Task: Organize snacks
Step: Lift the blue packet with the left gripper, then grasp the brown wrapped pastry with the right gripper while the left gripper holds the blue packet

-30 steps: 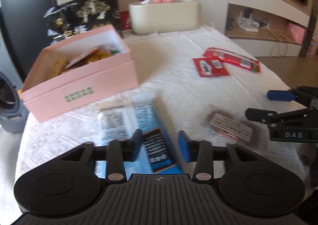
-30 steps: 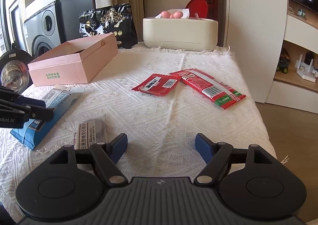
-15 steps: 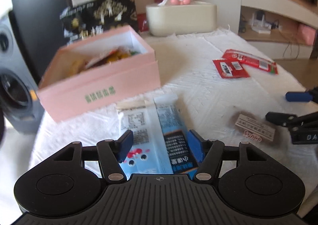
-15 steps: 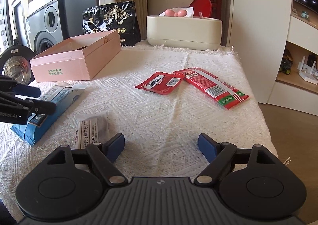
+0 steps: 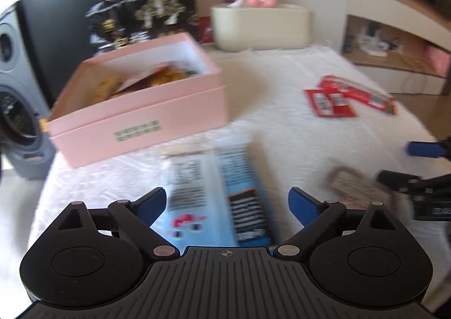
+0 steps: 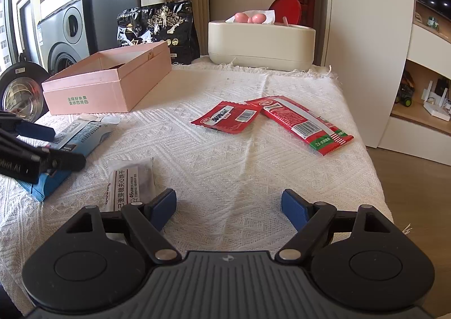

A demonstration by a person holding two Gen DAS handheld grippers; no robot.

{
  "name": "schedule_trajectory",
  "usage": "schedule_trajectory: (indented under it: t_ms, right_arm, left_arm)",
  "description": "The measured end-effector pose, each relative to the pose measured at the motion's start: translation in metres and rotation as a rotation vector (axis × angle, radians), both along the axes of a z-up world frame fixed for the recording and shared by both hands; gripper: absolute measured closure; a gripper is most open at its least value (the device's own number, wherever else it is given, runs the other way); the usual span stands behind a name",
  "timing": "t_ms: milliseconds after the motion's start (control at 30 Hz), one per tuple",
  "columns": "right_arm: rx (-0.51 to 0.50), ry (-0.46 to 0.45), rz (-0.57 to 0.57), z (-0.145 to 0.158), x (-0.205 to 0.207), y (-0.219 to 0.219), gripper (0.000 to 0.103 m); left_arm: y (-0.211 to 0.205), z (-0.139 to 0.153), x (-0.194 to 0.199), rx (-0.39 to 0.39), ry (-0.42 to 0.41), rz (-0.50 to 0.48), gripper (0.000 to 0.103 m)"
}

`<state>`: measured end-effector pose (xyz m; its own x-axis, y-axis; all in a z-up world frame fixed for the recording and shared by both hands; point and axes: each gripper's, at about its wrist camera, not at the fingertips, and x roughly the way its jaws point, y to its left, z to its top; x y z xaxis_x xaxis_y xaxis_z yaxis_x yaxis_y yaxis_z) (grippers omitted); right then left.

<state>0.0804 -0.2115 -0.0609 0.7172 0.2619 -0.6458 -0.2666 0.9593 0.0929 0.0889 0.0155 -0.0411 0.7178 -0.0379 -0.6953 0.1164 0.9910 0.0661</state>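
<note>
My left gripper [image 5: 227, 203] is open wide, its jaws on either side of a blue snack packet [image 5: 222, 192] lying flat on the white cloth. The packet also shows in the right wrist view [image 6: 73, 144], with the left gripper [image 6: 48, 147] over it. A pink open box [image 5: 135, 110] with several snacks inside stands behind it, and shows in the right wrist view too [image 6: 110, 82]. My right gripper [image 6: 229, 206] is open and empty above the cloth. A small white biscuit packet [image 6: 131, 180] lies by its left finger. Two red packets [image 6: 228, 117] [image 6: 304, 123] lie further back.
A black foil bag [image 6: 157, 28] and a cream container [image 6: 260, 44] stand at the table's back edge. A washing machine [image 6: 66, 34] is off to the left. The table's right edge [image 6: 375, 166] drops to a wooden floor and shelves.
My left gripper has opened wider around the blue packet and drawn back, with motion blur now. My right gripper has barely moved and stays open.
</note>
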Motion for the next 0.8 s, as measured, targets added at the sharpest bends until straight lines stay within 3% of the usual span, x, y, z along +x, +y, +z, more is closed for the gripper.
schedule_trajectory:
  t_ms: [367, 533, 633, 800]
  right_arm:
    - [-0.004, 0.012, 0.022, 0.0, 0.001, 0.001, 0.017]
    - [0.017, 0.065, 0.083, 0.001, 0.009, -0.003, 0.005]
    - [0.028, 0.097, 0.108, 0.002, 0.013, -0.003, 0.0]
    - [-0.024, 0.095, 0.16, 0.004, 0.009, 0.002, 0.001]
  left_arm:
    - [0.017, -0.012, 0.009, -0.061, 0.061, 0.026, 0.005]
    - [0.016, -0.013, 0.008, -0.058, 0.051, 0.018, 0.005]
    - [0.017, -0.01, 0.005, -0.07, 0.039, 0.013, 0.013]
    - [0.026, -0.001, -0.005, -0.18, 0.034, -0.016, 0.016]
